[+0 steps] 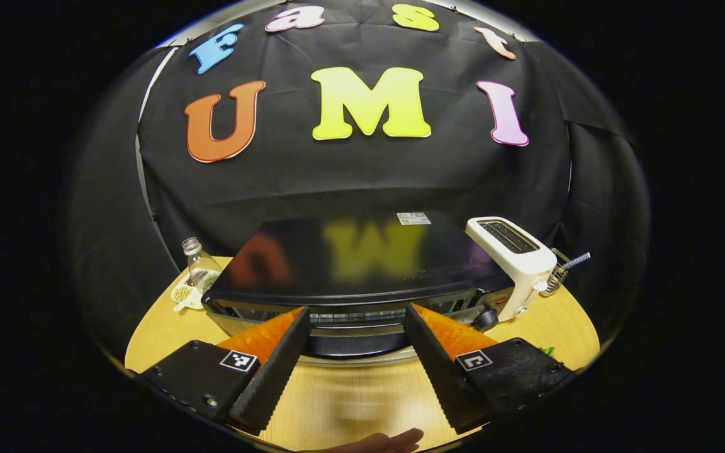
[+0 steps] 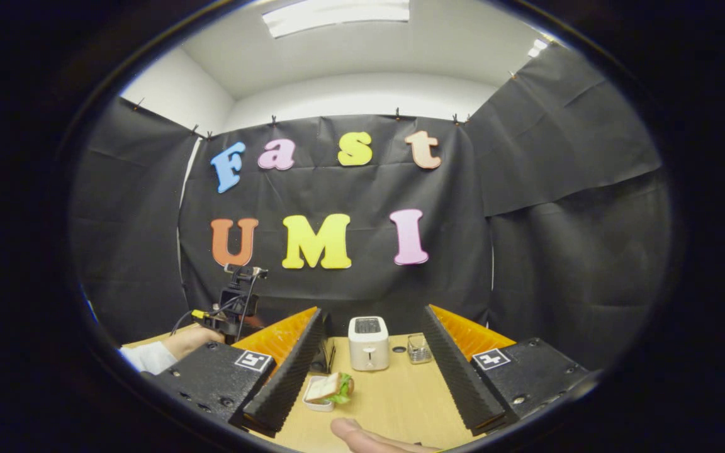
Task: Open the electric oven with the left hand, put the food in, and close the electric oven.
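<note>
Left gripper [image 1: 356, 327]: its two fingers were spread wide with nothing between them. It sat just in front of the top front edge of the oven.
Right gripper [image 2: 372, 352]: it was wide open too and held nothing. It hung above the table, well back from the things on it.
Oven [image 1: 362, 258]: a black box with a shiny top, close up in the left gripper view. I could not tell from here if its door was open or shut.
Food [image 2: 332, 387]: a sandwich with green leaves lay in a small white dish on the table, near the right gripper's left finger.
Toaster [image 2: 368, 343]: white, standing upright, just beside the oven.
Little wire rack [image 2: 419, 350]: near the toaster, on its other side.
Bottle [image 1: 200, 264]: clear, standing at the oven's far corner.
Table [image 2: 400, 396]: light wood with a round edge.
Room: black cloth walls, a white ceiling and a long light [image 2: 336, 14] above.
Person: a hand [image 2: 189, 341] in a white sleeve held the left gripper.
</note>
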`<state>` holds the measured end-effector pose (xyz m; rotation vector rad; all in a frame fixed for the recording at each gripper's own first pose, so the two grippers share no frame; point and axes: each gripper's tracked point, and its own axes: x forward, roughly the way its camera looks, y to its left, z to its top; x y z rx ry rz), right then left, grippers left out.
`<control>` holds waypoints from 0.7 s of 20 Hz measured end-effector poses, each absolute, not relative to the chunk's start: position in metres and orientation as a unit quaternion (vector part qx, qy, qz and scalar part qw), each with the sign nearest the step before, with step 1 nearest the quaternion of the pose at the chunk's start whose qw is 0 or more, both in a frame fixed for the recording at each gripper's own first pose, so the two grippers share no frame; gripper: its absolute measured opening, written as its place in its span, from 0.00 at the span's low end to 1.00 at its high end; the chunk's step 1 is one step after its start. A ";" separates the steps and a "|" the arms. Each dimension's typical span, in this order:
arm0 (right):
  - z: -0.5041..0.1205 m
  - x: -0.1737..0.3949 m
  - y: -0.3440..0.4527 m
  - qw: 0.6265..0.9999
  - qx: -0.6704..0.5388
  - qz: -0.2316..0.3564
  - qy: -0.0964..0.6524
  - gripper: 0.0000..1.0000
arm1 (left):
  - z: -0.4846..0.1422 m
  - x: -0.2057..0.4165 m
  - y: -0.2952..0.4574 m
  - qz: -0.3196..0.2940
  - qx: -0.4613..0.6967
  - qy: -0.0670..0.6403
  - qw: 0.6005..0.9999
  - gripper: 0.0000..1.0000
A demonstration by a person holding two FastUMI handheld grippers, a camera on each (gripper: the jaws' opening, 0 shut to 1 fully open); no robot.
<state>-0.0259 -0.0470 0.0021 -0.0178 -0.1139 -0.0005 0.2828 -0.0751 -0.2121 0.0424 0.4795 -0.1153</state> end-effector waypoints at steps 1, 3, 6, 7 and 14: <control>0.003 -0.028 -0.047 0.998 -0.008 -0.001 -0.058 0.90 | -0.213 0.277 -0.076 -0.057 0.022 0.237 0.969 0.99; 0.002 -0.031 -0.046 0.998 -0.008 -0.002 -0.055 1.00 | -0.216 0.264 -0.074 -0.056 0.019 0.241 0.969 0.99; 0.001 -0.036 -0.040 0.999 -0.010 0.000 -0.051 0.90 | -0.224 0.242 -0.073 -0.054 0.017 0.241 0.969 0.99; -0.001 -0.038 -0.040 0.999 -0.011 -0.001 -0.049 0.90 | -0.226 0.236 -0.073 -0.053 0.014 0.240 0.969 0.99; -0.009 -0.045 -0.035 0.999 -0.008 0.004 -0.045 0.90 | -0.249 0.199 -0.073 -0.050 0.013 0.214 0.976 0.99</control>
